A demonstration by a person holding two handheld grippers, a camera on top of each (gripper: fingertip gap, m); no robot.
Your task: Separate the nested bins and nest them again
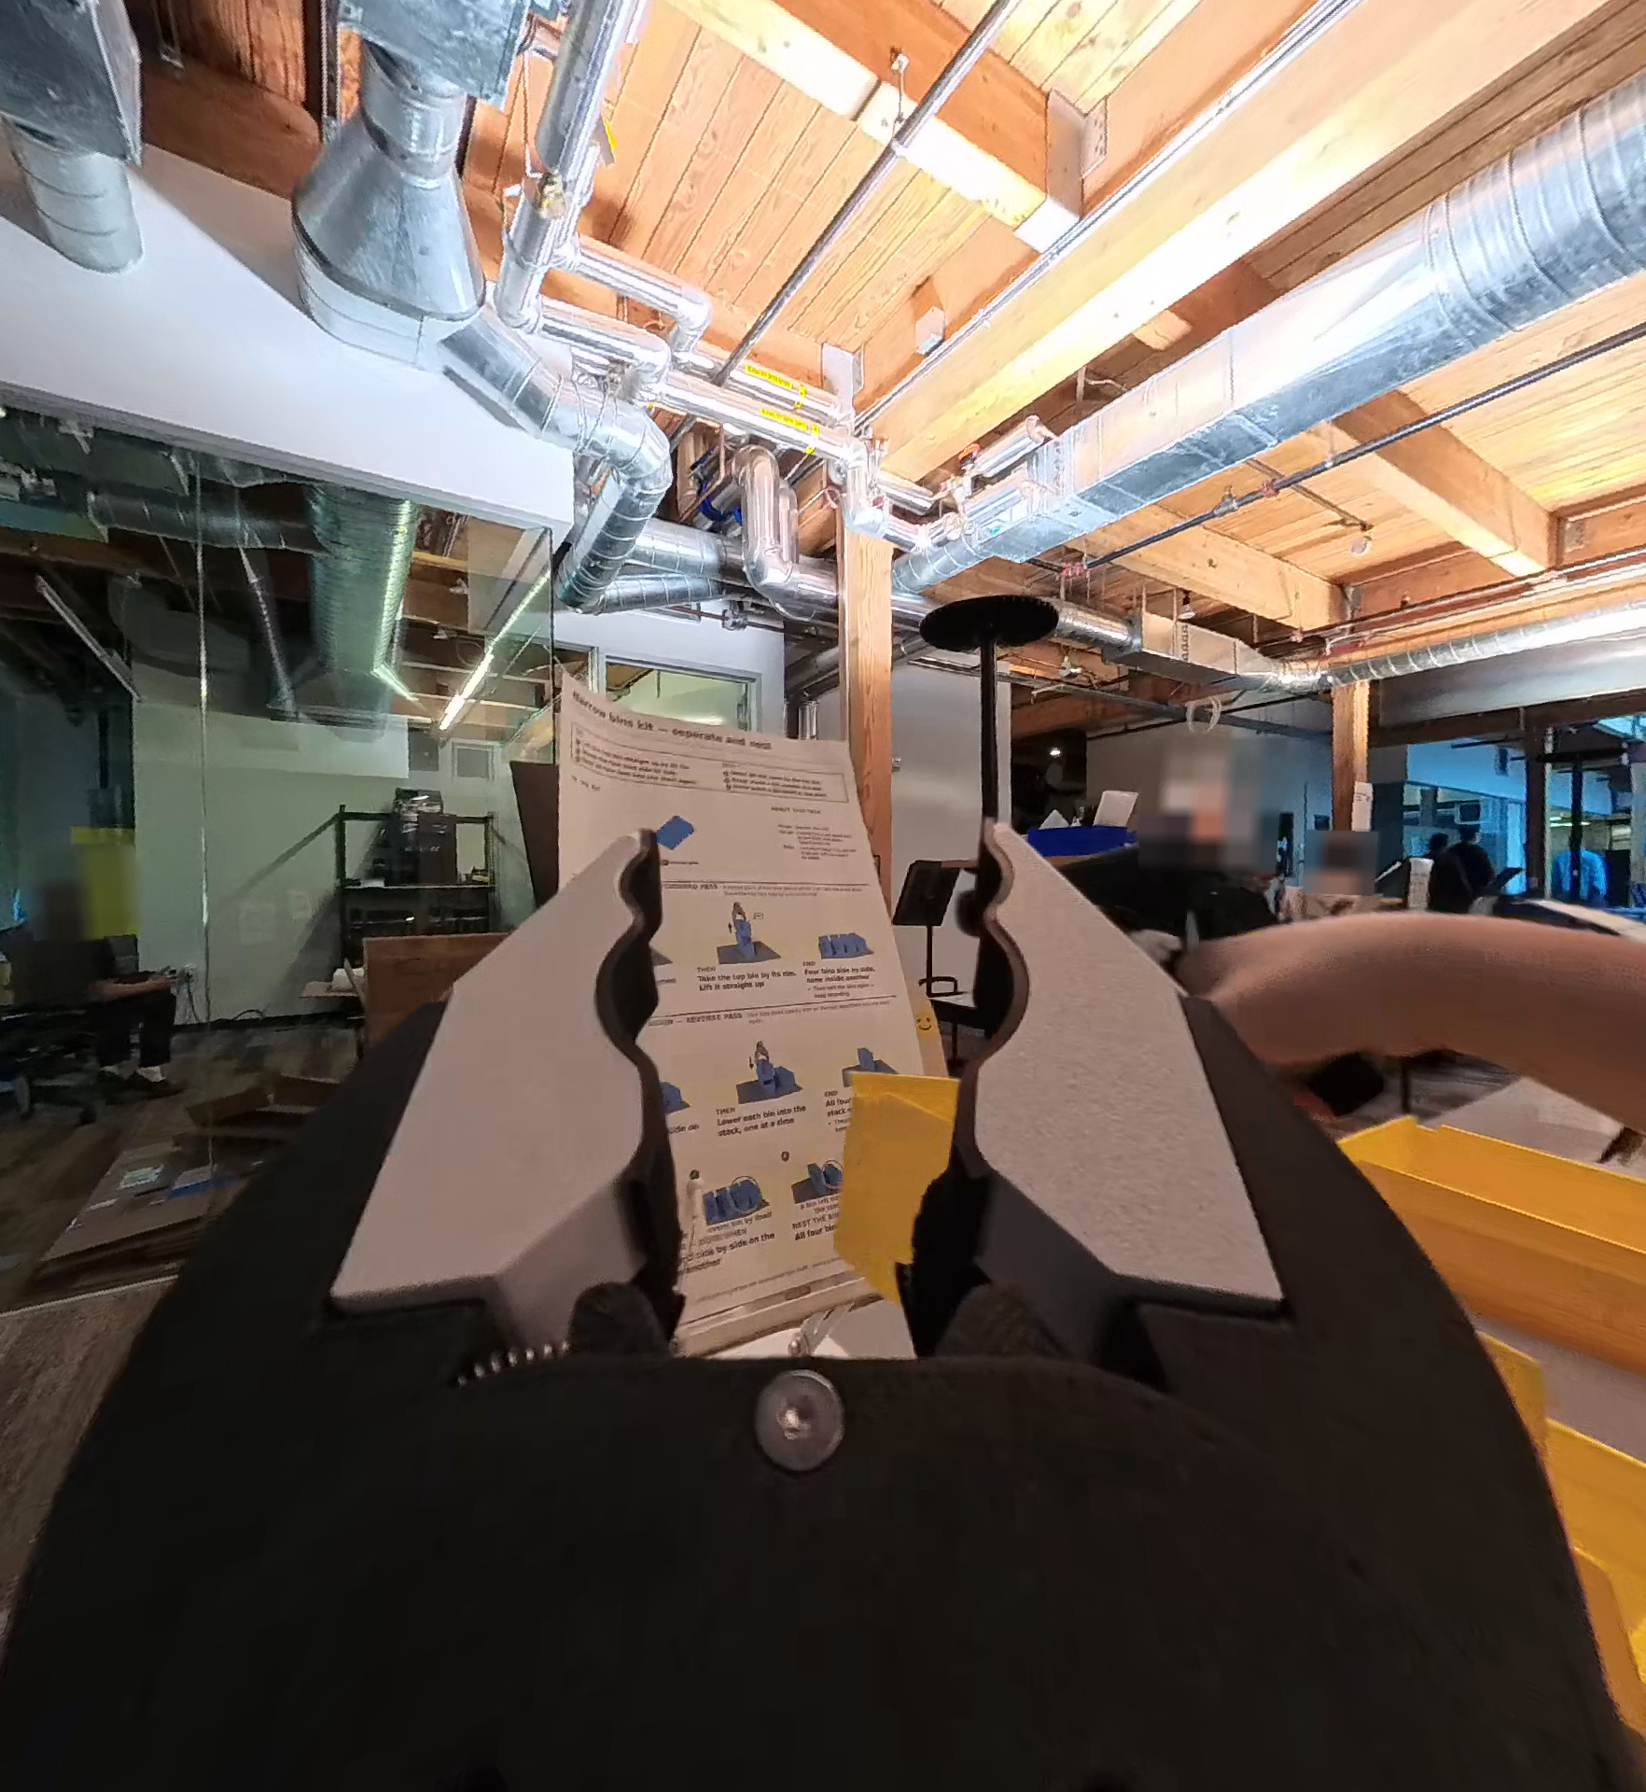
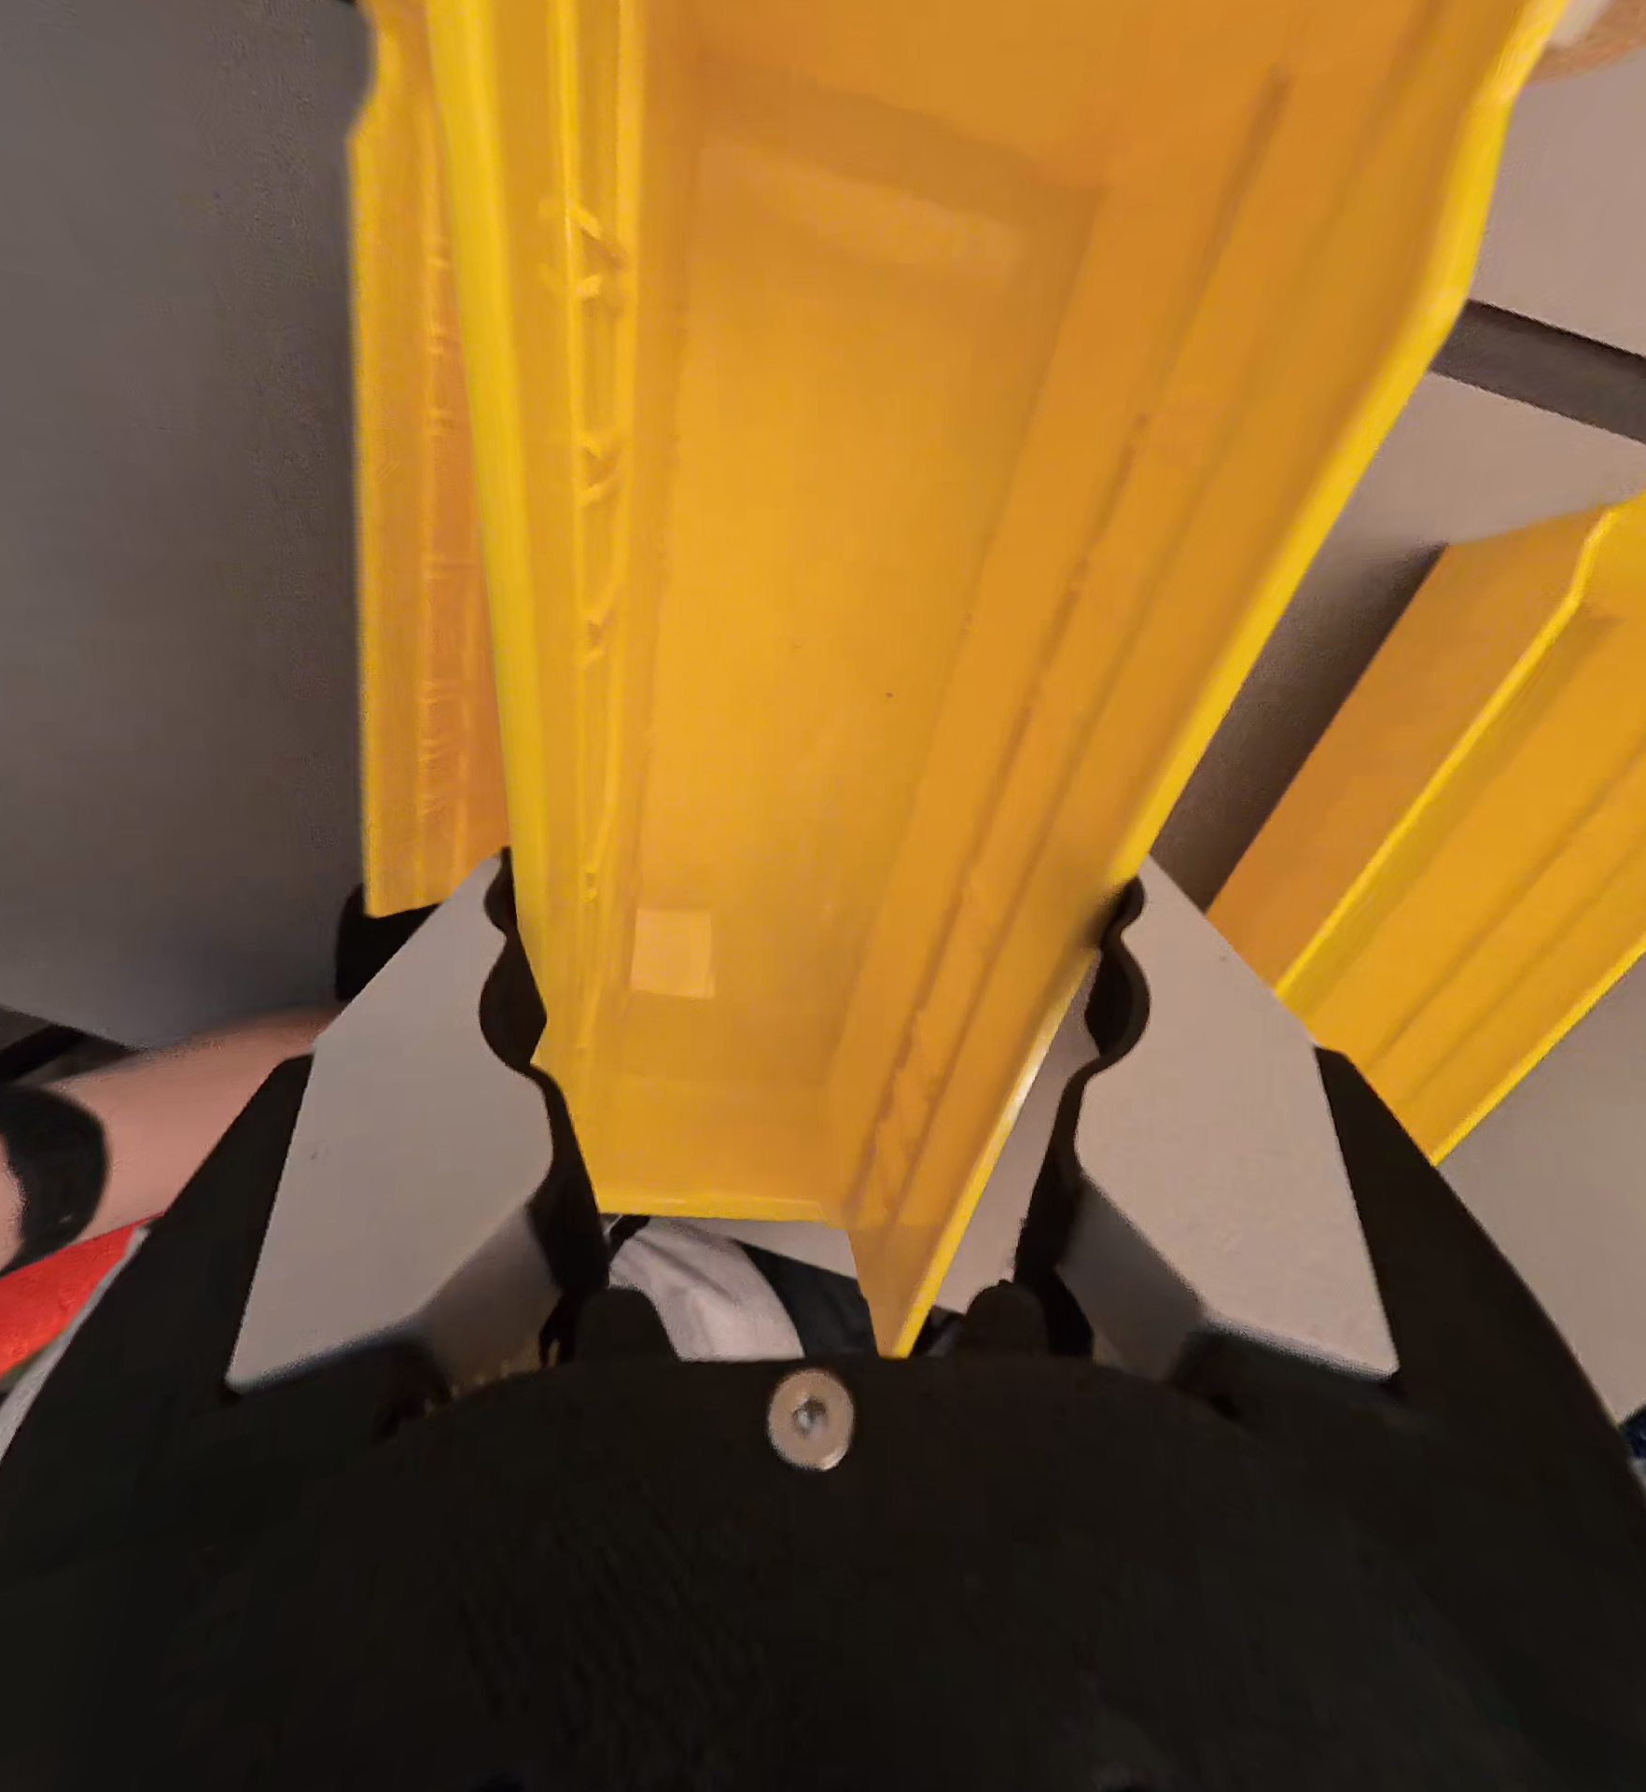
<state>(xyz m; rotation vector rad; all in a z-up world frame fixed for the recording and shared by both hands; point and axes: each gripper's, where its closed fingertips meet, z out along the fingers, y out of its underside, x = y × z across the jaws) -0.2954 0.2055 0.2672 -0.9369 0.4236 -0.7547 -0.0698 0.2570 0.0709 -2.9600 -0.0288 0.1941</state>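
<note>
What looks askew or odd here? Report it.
The long yellow plastic bin clamped across its width in the right gripper sits tilted, crossing above another yellow bin rather than lining up. The left gripper is open, holding nothing. No damage or spills are visible.

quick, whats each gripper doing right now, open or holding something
Left gripper: open, nothing between its fingers, raised toward the instruction sheet.
Right gripper: shut across the yellow bin, a pad against each long side.
</note>
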